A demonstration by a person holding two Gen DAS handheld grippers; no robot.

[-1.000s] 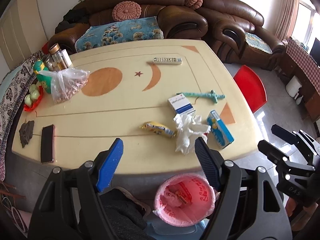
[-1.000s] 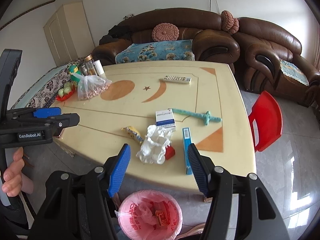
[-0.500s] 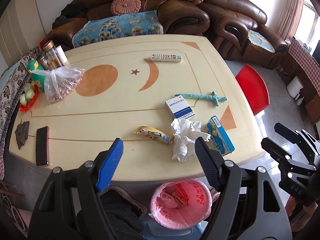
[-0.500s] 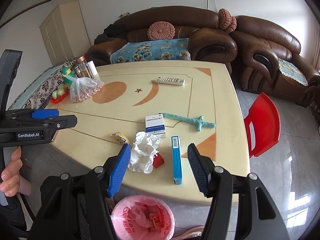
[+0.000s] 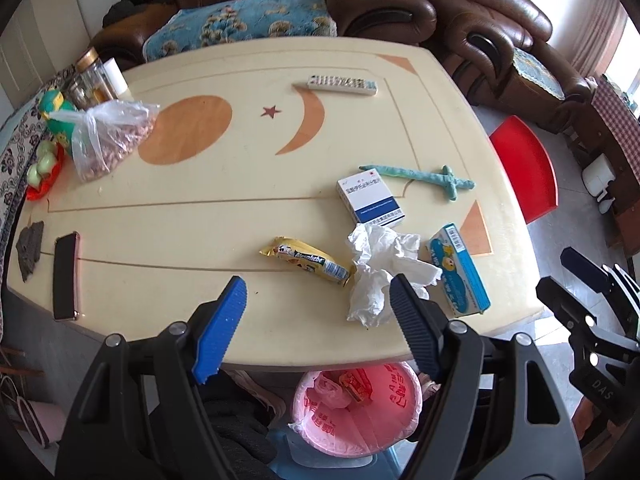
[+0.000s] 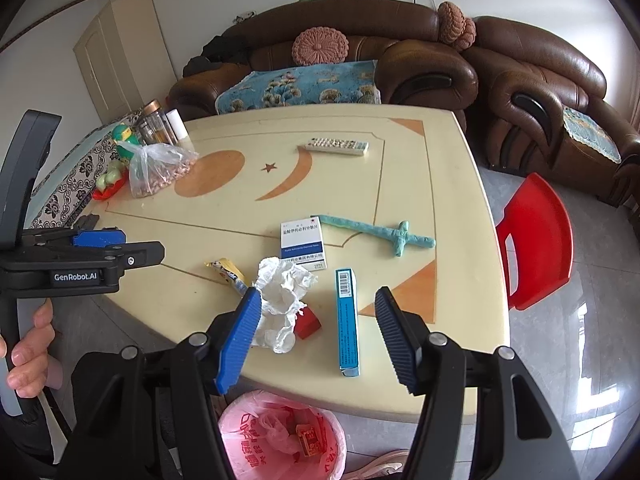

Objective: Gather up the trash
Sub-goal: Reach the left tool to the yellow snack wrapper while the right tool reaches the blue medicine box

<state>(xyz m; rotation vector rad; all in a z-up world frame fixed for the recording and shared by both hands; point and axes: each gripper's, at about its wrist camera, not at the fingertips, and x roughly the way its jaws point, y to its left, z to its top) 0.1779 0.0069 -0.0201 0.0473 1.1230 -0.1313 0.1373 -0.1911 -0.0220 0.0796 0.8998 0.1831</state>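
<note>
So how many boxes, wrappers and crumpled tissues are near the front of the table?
Boxes: 2, white-and-blue box, teal box
Wrappers: 1, yellow wrapper
Tissues: 1, crumpled tissue
Total: 4

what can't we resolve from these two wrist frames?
- Small red object: tucked under the crumpled tissue in the right wrist view; hidden entirely in the left wrist view.
- Pink-lined bin: far rim hidden under the table edge and behind gripper fingers; contents unidentifiable.
- Snack wrapper: near end hidden by the right gripper blue finger.
- White medicine box: small print unreadable.
</note>
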